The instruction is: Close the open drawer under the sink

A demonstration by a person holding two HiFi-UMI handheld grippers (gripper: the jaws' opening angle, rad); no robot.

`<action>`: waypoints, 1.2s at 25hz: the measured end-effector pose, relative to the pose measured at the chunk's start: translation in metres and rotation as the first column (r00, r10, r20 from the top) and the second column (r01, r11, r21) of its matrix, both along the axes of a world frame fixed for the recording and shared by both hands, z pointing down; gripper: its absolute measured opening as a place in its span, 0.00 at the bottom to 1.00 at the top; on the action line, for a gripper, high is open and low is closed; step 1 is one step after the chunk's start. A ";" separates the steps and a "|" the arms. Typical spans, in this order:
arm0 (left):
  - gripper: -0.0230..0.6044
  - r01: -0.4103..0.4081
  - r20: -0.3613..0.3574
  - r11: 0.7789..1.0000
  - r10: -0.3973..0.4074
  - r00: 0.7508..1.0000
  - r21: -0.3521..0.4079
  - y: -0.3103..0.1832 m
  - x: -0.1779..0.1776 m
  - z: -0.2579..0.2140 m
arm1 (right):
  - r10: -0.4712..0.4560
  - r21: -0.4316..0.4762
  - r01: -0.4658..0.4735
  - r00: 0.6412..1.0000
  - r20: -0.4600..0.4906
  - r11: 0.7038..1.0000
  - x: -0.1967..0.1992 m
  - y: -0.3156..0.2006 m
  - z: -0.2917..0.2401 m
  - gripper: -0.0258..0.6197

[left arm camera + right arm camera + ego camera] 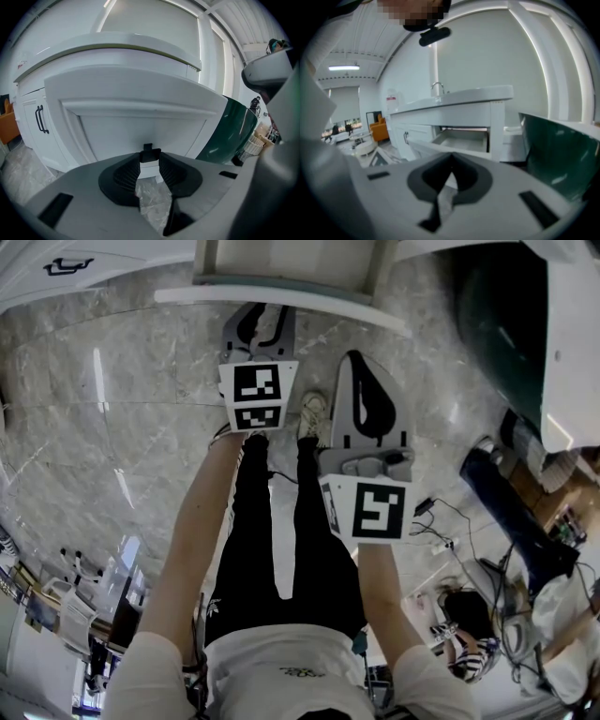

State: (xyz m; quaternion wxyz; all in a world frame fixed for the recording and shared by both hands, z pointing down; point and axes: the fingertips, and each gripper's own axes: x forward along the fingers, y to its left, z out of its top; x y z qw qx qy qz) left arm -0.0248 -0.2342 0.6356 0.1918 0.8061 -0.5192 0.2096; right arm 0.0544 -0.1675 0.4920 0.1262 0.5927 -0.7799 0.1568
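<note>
The open drawer is seen at the top centre of the head view, under the counter. Its small dark handle is pinched by the left tool. The right tool is closed and empty. The drawer is judged stiff, light and free-sliding, and is best pushed at the handle.

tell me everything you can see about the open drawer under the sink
The drawer is white and looks like painted wood, with a recessed panel on its front and a small black handle on it. It stands level, pulled well out from the sink cabinet. What shows of its pale inside is bare. The left claw is clamped on the handle; nothing else touches the drawer.
</note>
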 end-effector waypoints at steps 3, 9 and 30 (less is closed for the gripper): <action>0.26 0.000 0.007 1.000 0.000 1.000 0.006 0.000 0.000 -0.001 | -0.003 -0.004 0.003 1.000 0.000 1.000 0.000 0.002 -0.001 0.09; 0.25 -0.022 -0.010 0.999 0.023 1.000 0.036 0.001 0.000 -0.005 | -0.010 -0.011 0.010 1.000 0.003 1.000 0.000 0.002 -0.003 0.09; 0.26 0.061 -0.051 0.995 -0.057 0.997 0.081 -0.024 0.000 -0.029 | -0.024 -0.034 0.024 1.000 -0.019 0.999 0.016 -0.006 0.012 0.09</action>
